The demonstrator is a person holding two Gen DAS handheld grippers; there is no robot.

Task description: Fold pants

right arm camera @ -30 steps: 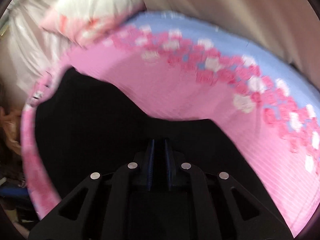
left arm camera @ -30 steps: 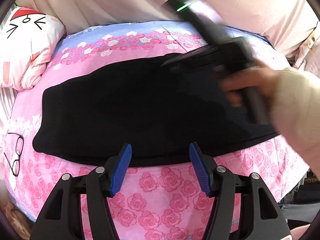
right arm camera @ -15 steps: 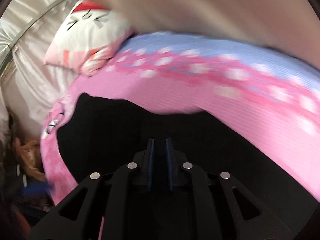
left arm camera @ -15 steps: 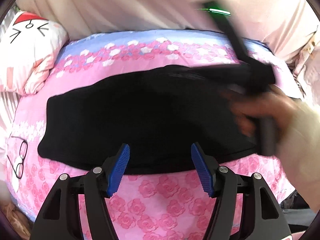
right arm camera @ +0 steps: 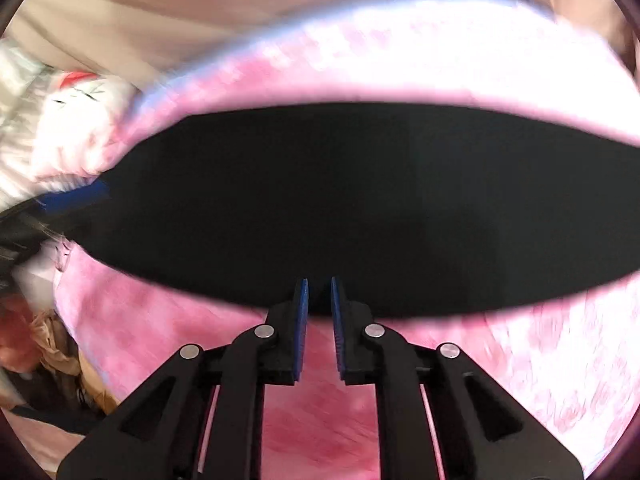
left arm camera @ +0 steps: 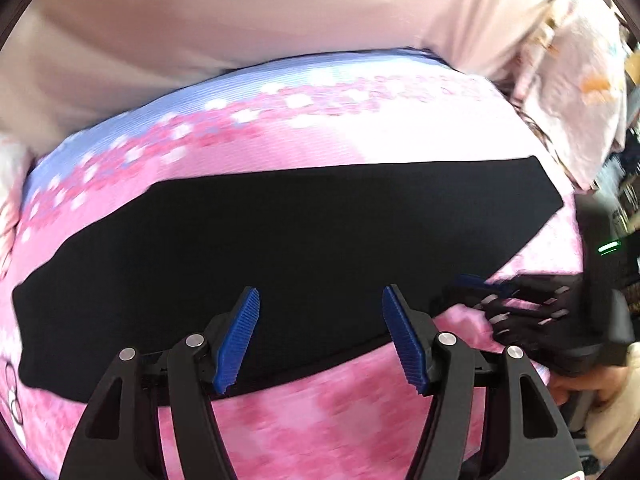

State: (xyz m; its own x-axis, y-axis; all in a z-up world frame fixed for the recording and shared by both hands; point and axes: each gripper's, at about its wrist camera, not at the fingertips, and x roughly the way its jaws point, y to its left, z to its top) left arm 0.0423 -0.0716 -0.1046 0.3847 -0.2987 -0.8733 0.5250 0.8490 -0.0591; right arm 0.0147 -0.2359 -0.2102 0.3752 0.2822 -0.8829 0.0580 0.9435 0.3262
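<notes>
Two grippers worked over a bed covered by a pink rose-print sheet (left arm camera: pixel 328 408) with a pale blue band along its far side. Black pants (left arm camera: pixel 300 232) lay flat across the middle of that sheet as one long dark band, running from the left side to a squared-off end at the right, with pink sheet showing on every side.

At the near long edge of the pants the left gripper (left arm camera: pixel 320 292) hung with its blue ribbed pads wide apart and nothing between them; only dark cloth and sheet showed behind the gap.

Low at the right of the left wrist view a person's hand (left arm camera: pixel 592 384) in a pale sleeve held the other tool beside the right-hand end of the pants. From its own camera the right gripper (right arm camera: pixel 319 282) pointed at the near edge of the pants, its jaws closing and nearly together, with only a thin slit left and no cloth caught in it.

A white cartoon-face pillow (right arm camera: pixel 80 120) sat blurred at the far left, and a beige curtain (left arm camera: pixel 240 20) hung behind the bed
</notes>
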